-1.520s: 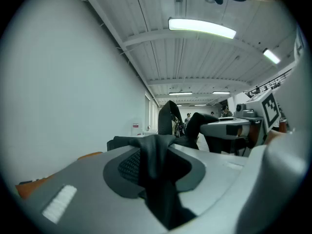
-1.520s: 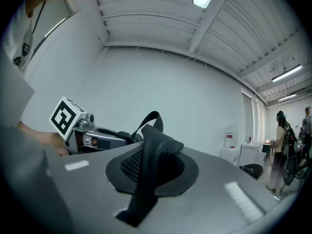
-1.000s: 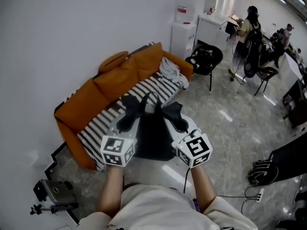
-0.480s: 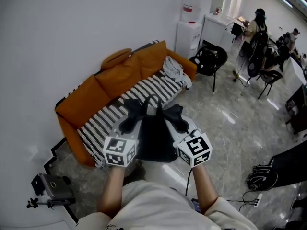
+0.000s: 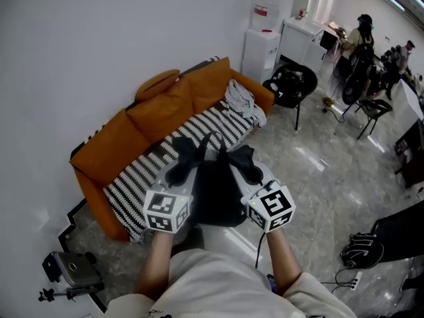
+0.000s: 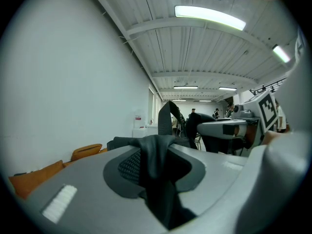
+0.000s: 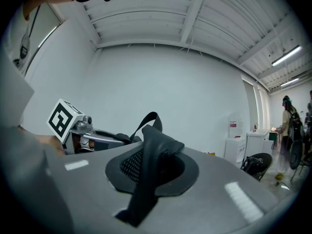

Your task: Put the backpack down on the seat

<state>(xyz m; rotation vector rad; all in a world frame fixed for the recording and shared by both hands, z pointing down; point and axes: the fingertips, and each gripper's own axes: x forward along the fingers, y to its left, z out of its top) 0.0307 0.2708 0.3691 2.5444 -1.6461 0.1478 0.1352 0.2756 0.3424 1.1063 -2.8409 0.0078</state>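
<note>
A black backpack point(image 5: 215, 192) hangs in front of me by its two shoulder straps, above the floor just short of the sofa. My left gripper point(image 5: 177, 169) is shut on the left strap point(image 6: 157, 172), which runs between its jaws. The right gripper point(image 5: 250, 169) is shut on the right strap point(image 7: 147, 174) in the same way. The seat is an orange sofa point(image 5: 132, 128) with a black-and-white striped cover point(image 5: 142, 171), right beyond the backpack. The backpack's top loop point(image 7: 148, 119) stands up between the two grippers.
A grey garment point(image 5: 242, 101) lies on the sofa's far end. Past it stand a black chair point(image 5: 289, 85) and white cabinets point(image 5: 262, 42). People point(image 5: 361, 45) are at the far right. A camera device point(image 5: 69, 269) and a black bag point(image 5: 362, 250) lie on the floor.
Both grippers keep their hold on the straps and their pose. The view has drifted a little, and the sofa now lies slightly further left and nearer under the backpack.
</note>
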